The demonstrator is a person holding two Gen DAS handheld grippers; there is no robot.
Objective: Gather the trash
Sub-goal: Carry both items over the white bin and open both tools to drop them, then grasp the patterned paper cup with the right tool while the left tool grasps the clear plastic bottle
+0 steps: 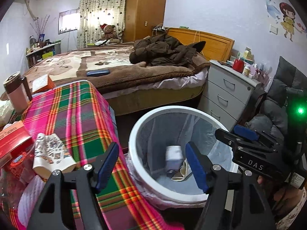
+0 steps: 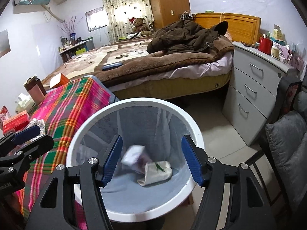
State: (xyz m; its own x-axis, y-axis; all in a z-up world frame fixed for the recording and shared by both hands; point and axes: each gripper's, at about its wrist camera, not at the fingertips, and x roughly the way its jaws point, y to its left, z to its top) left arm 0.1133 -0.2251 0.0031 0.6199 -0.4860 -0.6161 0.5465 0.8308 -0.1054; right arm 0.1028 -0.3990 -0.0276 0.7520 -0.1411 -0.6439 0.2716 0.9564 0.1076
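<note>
A white round trash bin (image 2: 80, 126) with a clear liner stands on the floor beside the plaid-covered table (image 2: 63, 105). Inside it a blurred white and purple box (image 2: 134, 156) is in mid-fall above a crumpled cream wrapper (image 2: 157, 172). My right gripper (image 2: 151, 160) is open and empty above the bin. My left gripper (image 1: 152, 165) is open and empty over the table edge and bin rim (image 1: 134, 132). The box (image 1: 173, 156) and wrapper (image 1: 181, 172) show in the bin in the left wrist view. A patterned crumpled carton (image 1: 51, 153) lies on the table to the left of my left gripper.
A red tablet box (image 1: 14, 140), an orange box (image 1: 41, 83) and a pink thermos (image 1: 16, 92) sit on the table. A bed (image 2: 153, 57) with a brown coat lies behind. A grey drawer unit (image 2: 253, 88) stands right; a grey-cushioned chair (image 2: 287, 143) is at far right.
</note>
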